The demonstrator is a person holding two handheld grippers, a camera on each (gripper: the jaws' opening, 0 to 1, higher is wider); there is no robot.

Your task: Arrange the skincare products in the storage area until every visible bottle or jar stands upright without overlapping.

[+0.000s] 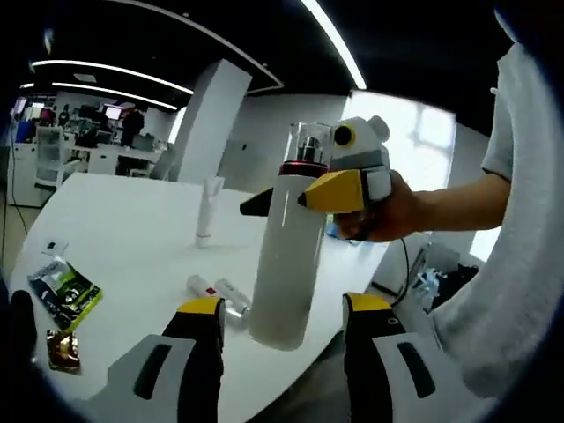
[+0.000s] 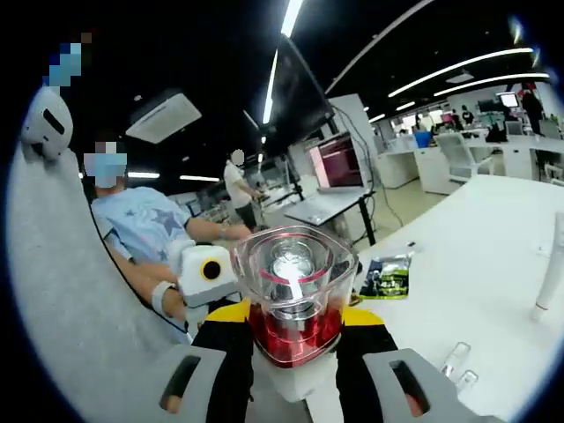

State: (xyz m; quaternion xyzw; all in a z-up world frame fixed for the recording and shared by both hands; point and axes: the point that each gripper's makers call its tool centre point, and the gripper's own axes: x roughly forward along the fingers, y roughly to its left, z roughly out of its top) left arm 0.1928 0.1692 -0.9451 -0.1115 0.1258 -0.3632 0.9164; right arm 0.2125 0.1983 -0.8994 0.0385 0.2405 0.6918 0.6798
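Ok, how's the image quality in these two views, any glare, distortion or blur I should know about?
Left gripper view: a bright window blows out behind the right gripper, strong fisheye bends the ceiling light strips, and the white pump bottle is fairly sharp. Right gripper view: glare spots sit on the bottle's clear cap, which looms oversized between the jaws; the white table reads evenly lit.

Right gripper (image 1: 300, 198) clamped, left gripper (image 1: 282, 319) spread apart.
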